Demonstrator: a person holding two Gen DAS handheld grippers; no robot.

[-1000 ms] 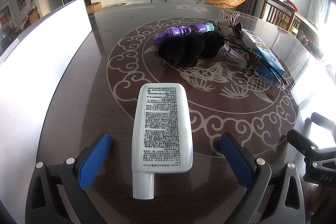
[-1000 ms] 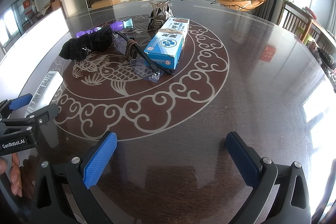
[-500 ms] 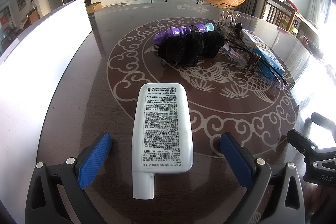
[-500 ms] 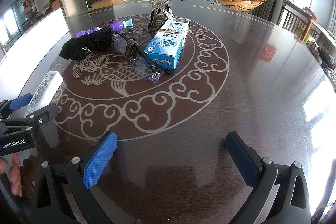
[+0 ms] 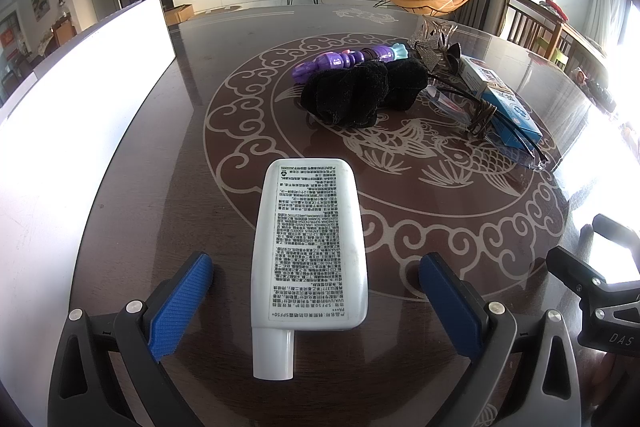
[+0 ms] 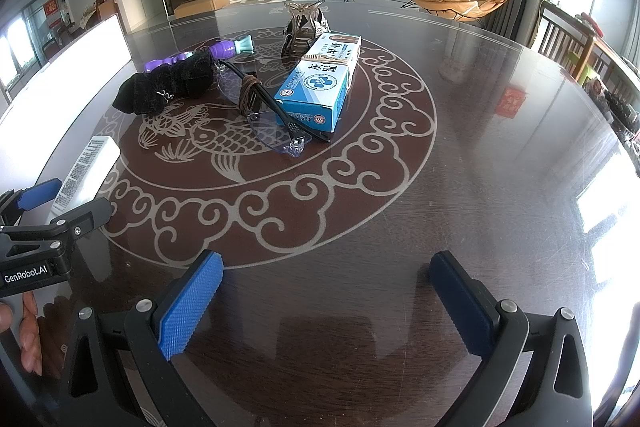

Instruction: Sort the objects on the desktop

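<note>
A white tube (image 5: 309, 243) with small black print lies flat on a dark wooden counter (image 6: 480, 155) inlaid with a pale fish and cloud pattern. The left hand-held gripper (image 5: 316, 291) sits around the tube, its two blue-padded fingers (image 5: 180, 307) spread wide apart, one on each side, with a clear gap between each pad and the tube. The tube's cap end points back toward the camera and its flat end points toward the middle of the counter.

The right hand-held gripper (image 6: 326, 299) hovers over a bare stretch of the counter, its blue-padded fingers also spread apart and holding nothing. From this view the tube lies off to the left, well apart from the right gripper.

Near the counter's centre sits a cluster of things: a black cloth (image 5: 360, 93), a purple toy (image 5: 348, 61) just behind it, a blue and white box (image 6: 320, 87), clear glasses (image 6: 272, 123) with dark arms leaning against the box, and a brown hair clip (image 6: 302, 27) at the box's far end. A white board (image 5: 72, 115) runs along the counter's left edge.
</note>
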